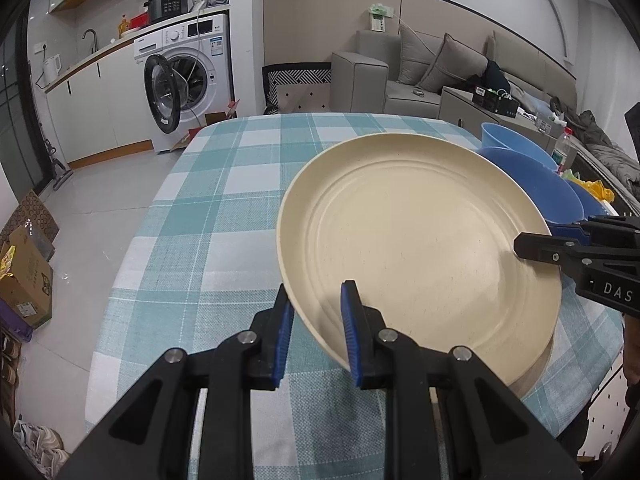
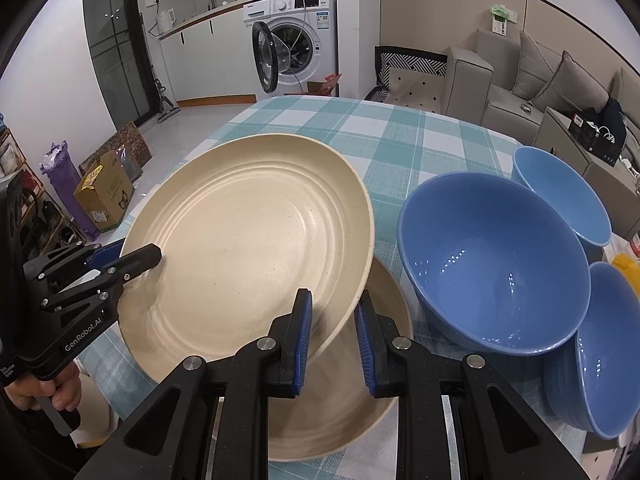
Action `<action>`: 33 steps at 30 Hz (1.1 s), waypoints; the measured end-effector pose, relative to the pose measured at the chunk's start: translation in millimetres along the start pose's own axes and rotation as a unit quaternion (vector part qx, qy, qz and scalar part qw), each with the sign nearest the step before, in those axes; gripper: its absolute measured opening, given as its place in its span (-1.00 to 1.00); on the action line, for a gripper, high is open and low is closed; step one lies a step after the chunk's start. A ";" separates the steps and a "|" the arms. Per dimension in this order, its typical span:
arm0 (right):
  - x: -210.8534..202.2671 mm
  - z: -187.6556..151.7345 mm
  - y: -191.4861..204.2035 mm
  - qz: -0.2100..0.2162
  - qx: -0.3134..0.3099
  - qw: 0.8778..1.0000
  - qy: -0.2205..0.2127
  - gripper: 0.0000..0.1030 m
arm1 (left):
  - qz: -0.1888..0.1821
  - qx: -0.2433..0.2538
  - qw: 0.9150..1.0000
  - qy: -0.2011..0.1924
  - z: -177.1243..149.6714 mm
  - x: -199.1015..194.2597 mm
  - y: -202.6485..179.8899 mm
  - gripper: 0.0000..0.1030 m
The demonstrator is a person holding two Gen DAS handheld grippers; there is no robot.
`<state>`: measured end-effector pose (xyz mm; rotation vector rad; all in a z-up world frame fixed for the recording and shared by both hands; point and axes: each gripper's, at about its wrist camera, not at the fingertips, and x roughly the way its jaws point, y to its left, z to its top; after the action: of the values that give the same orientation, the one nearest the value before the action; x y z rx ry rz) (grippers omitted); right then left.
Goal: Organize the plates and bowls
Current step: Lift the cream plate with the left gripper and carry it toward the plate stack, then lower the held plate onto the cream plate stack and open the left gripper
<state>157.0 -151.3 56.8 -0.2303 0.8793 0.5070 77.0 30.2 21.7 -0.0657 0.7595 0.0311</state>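
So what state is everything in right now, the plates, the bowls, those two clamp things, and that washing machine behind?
Upper cream plate: lifted, tilted, gripped at both rims.
Lower cream plate: flat on the table, under the upper one.
Left gripper: shut on the upper plate's rim.
Right gripper: shut on the opposite rim.
Big blue bowl: upright, empty.
Two other blue bowls: empty, one tipped.
Washing machine: door open.

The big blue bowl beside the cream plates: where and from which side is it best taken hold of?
Probably the near rim of the big blue bowl, one finger inside and one outside the thin wall, coming from above on the near side. It sits upright and open. The right rim is crowded by a smaller blue bowl, the left by the raised cream plate.
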 end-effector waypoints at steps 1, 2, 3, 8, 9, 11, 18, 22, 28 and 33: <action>0.1 -1.8 -0.7 0.000 0.000 1.000 0.001 -0.57 | 0.000 0.001 1.000 0.001 -1.2 0.0 -1.0 -0.58; 0.5 -2.9 -1.0 0.000 0.000 1.000 0.002 -0.57 | -0.001 0.001 1.000 0.002 -2.7 0.3 -1.7 -0.58; 0.7 -4.7 -1.5 0.000 0.000 1.000 0.003 -0.57 | -0.003 0.001 1.000 0.004 -4.3 0.6 -2.5 -0.58; 3.2 -11.2 -0.8 -0.006 -0.002 1.000 0.006 -0.57 | -0.005 0.002 1.000 0.010 -10.9 2.0 -5.9 -0.58; 3.7 -12.8 -0.6 -0.007 -0.003 1.000 0.007 -0.57 | -0.004 0.003 1.000 0.011 -11.8 1.9 -6.5 -0.58; 4.4 -16.1 0.0 -0.007 -0.004 1.000 0.010 -0.57 | -0.004 0.004 1.000 0.012 -13.3 1.7 -7.0 -0.58; 6.2 -21.0 -1.8 -0.012 -0.004 1.000 0.015 -0.57 | -0.006 0.012 1.000 0.016 -17.2 1.2 -12.9 -0.58; 6.0 -27.0 -2.6 -0.014 -0.007 1.000 0.018 -0.57 | -0.008 0.016 1.000 0.018 -19.0 2.1 -15.7 -0.58; 7.8 -33.0 -6.6 -0.019 -0.008 1.000 0.024 -0.57 | -0.012 0.023 0.999 0.024 -22.1 4.3 -20.9 -0.58; 9.0 -36.9 -9.2 -0.024 -0.012 0.999 0.028 -0.57 | -0.013 0.029 0.999 0.028 -24.2 4.8 -26.1 -0.58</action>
<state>141.4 -170.8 26.7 -0.2877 0.9214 0.4685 65.2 2.4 2.1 -0.0204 0.8141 -0.0178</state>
